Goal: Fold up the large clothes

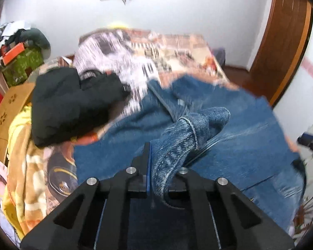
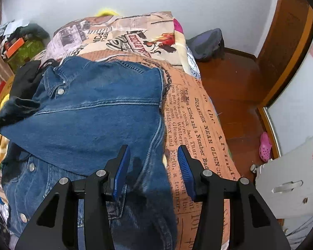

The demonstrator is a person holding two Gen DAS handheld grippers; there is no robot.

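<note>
A blue denim jacket (image 2: 89, 120) lies spread on a bed with a newspaper-print cover (image 2: 198, 129). It also shows in the left wrist view (image 1: 229, 145). My left gripper (image 1: 167, 156) is shut on a bunched denim sleeve cuff (image 1: 189, 133) and holds it up above the jacket. My right gripper (image 2: 153, 160) is open and empty, low over the jacket's right edge. A black garment (image 1: 73, 108) lies heaped at the jacket's left, also seen in the right wrist view (image 2: 23, 83).
A yellow and orange blanket (image 1: 25, 166) lies left of the bed. Cluttered boxes (image 1: 20, 62) stand at the far left. A wooden door (image 1: 281, 41) and brown floor (image 2: 235, 95) are to the right, with a pink shoe (image 2: 265, 146) and a white cabinet (image 2: 292, 187).
</note>
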